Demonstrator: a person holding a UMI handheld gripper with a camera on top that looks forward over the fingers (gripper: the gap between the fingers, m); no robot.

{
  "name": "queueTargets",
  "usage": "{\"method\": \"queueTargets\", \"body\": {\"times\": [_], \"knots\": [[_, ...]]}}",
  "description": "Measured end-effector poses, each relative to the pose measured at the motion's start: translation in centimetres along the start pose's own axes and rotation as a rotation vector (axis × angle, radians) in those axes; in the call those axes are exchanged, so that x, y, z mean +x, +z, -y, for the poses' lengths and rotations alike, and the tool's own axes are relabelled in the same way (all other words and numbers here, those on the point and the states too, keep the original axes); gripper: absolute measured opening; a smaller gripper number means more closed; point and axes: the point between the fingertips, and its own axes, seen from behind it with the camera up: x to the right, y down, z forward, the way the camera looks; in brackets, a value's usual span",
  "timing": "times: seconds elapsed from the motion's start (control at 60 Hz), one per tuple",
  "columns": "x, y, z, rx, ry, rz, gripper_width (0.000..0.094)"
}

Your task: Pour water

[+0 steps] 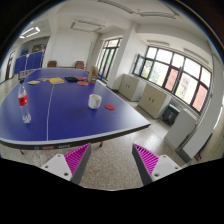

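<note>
A clear plastic water bottle (pixel 24 104) with a red cap stands upright on the blue table-tennis table (pixel 60 110), near its left side. A white cup (pixel 94 101) stands farther right on the same table. My gripper (pixel 112 158) is open and empty, its pink-padded fingers (pixel 78 156) spread wide over the speckled floor, short of the table's near edge. Both objects are well beyond the fingers.
Small yellow and red items (pixel 57 82) lie farther back on the table, and a red one (pixel 109 105) lies by the cup. White cabinets (pixel 150 98) run under the windows on the right. A dark bin (pixel 171 115) stands by them. Open floor lies ahead.
</note>
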Motion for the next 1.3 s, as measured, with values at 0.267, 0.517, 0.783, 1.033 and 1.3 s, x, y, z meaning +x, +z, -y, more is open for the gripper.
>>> {"method": "queueTargets", "body": {"times": [0.267, 0.517, 0.783, 1.033, 1.3], "knots": [[-21.7, -2.5, -3.1, 0.008, -0.086, 0.292, 0.0847], [-39.6, -1.5, 5.9, 0.12, 0.003, 0.525, 0.085], [-48.4, 6.6, 14.4, 0.252, 0.037, 0.538, 0.083], [-49.5, 9.9, 16.2, 0.353, 0.046, 0.527, 0.0458], [-50.1, 9.1, 16.3, 0.36, 0.037, 0.612, 0.0318]]}}
